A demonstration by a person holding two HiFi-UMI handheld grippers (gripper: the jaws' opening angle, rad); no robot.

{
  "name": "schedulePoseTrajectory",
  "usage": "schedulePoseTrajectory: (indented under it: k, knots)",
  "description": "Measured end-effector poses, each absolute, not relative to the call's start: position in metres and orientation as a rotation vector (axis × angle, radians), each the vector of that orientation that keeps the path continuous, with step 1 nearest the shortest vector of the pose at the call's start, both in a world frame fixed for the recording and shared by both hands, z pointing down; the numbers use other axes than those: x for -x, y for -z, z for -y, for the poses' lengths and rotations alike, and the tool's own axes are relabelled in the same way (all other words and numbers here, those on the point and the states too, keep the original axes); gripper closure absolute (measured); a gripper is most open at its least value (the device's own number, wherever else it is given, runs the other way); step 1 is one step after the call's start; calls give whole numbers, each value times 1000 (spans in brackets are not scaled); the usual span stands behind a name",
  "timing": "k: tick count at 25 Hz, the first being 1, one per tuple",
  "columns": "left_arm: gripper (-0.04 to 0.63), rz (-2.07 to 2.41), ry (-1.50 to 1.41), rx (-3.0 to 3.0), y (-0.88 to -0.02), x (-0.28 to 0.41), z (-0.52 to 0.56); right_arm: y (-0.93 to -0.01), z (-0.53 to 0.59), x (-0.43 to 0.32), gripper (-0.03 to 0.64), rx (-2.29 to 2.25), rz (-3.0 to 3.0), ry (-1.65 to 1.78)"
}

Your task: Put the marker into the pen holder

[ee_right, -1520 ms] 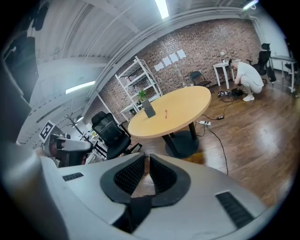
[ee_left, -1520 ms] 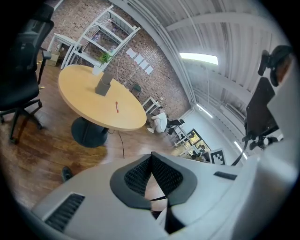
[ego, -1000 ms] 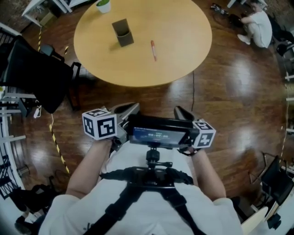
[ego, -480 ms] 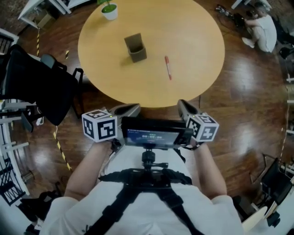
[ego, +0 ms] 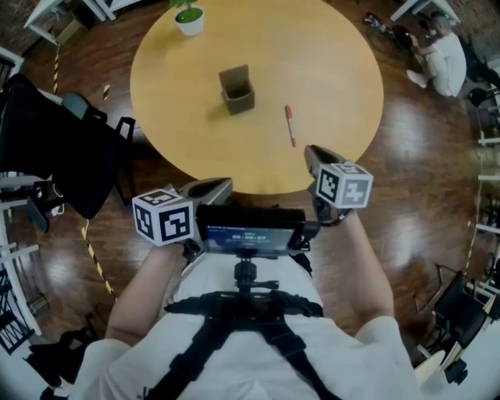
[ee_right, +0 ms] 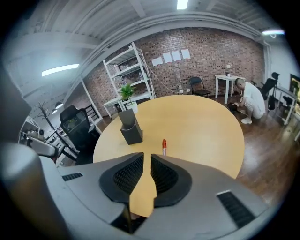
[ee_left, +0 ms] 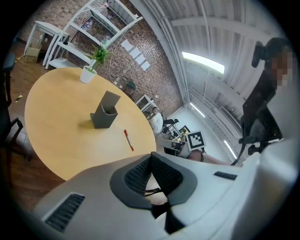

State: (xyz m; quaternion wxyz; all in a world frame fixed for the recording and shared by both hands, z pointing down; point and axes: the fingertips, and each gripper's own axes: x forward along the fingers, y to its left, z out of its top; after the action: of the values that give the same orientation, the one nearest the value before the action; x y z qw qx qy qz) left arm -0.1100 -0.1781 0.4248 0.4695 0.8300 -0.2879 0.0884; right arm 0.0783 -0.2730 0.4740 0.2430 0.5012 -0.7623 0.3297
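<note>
A red marker (ego: 289,125) lies on the round wooden table (ego: 328,47), a little right of the grey pen holder (ego: 237,90), which stands upright. My right gripper (ego: 312,156) hangs over the table's near edge, just short of the marker (ee_right: 164,146). Its jaws have just been opening and show a narrow gap with nothing between them (ee_right: 146,157). My left gripper (ego: 215,187) stays below the near edge on the left, its jaws shut and empty (ee_left: 151,156). From there the holder (ee_left: 105,112) and marker (ee_left: 128,140) lie ahead.
A white pot with a plant (ego: 188,17) stands at the table's far side. A black office chair (ego: 55,148) sits at the left of the table. A person (ego: 441,51) crouches on the floor far right. Shelves (ee_right: 126,70) line the brick wall.
Both grippers have moved forward toward the table. The right one has gone further, now reaching over the near edge close to the marker. Marker and holder have not moved.
</note>
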Motion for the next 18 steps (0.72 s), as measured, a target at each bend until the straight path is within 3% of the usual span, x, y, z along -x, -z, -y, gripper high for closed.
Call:
schedulePoseTrajectory:
  k: [3, 18]
  knots:
    - [599, 717, -212, -2031, -425, 104, 179, -485, 296, -83, 531, -1295, 2038, -839]
    - [598, 910, -263, -1981, -449, 94, 202, -562, 403, -68, 508, -953, 1886, -812]
